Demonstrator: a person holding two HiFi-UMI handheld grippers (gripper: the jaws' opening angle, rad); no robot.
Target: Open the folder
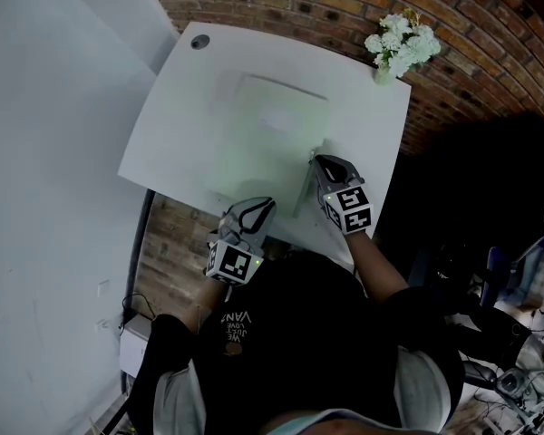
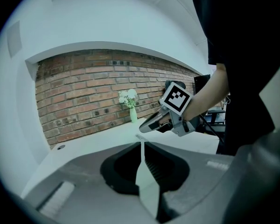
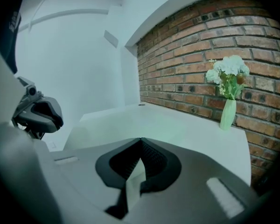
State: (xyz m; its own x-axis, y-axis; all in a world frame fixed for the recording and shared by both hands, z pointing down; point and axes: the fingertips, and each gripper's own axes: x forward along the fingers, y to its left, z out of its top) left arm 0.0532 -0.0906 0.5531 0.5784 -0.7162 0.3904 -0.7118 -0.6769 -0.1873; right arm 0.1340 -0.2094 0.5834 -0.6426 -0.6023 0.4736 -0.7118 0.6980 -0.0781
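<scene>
A pale, flat folder [image 1: 274,120] lies in the middle of the white table [image 1: 177,130]. From it a thin pale sheet [image 1: 306,188], which looks like the cover, stands up on edge near the table's front. My left gripper [image 1: 264,206] is at the front edge and shut on this sheet [image 2: 147,185], which runs up between the closed jaws. My right gripper [image 1: 319,160] is a little farther in, also shut on the sheet [image 3: 134,183]. In the left gripper view the right gripper [image 2: 144,127] is just ahead. The left gripper [image 3: 37,115] shows at the far left of the right gripper view.
A vase of white flowers [image 1: 401,45] stands at the table's far right corner against the brick wall [image 1: 344,7]. A round cable hole [image 1: 199,42] is at the far left corner. A white wall [image 1: 54,152] borders the left side. Cluttered gear [image 1: 526,333] lies on the right.
</scene>
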